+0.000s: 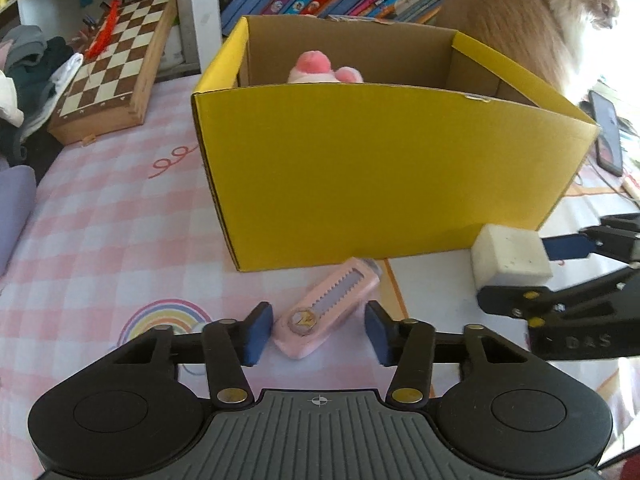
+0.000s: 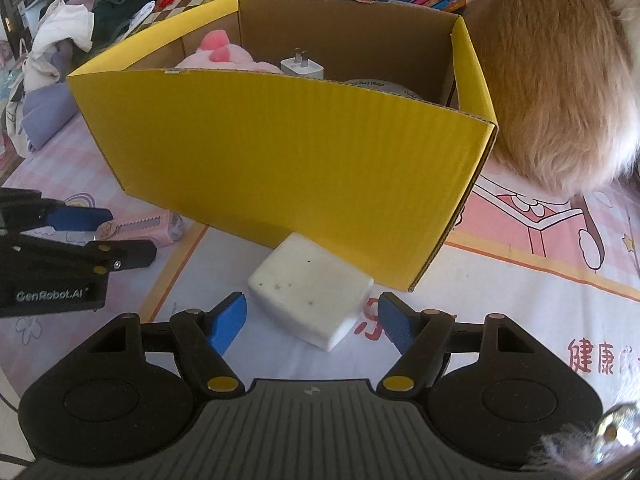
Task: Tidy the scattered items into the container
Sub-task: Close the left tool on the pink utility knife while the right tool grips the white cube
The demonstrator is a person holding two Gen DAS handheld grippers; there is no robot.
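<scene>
Pink utility knife (image 1: pixel 326 314): lies on the printed sheet just before the yellow box (image 1: pixel 380 168), between the left gripper's (image 1: pixel 318 334) blue pads, long axis slanting up-right toward the box; pads flank it, not yet pressing.
White block (image 2: pixel 310 300): beside the box's near wall, straight ahead of the right gripper (image 2: pixel 310 322), whose jaws stand apart on either side, gaps visible.
Nearer hand: left to knife, right to block.
Writing: "GenRobot.AI" on the left gripper's side.

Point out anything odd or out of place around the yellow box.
A fluffy orange cat sits right against the yellow box, crowding that side. The white block is speckled with dirt. The pink utility knife lies askew on the sheet.
</scene>
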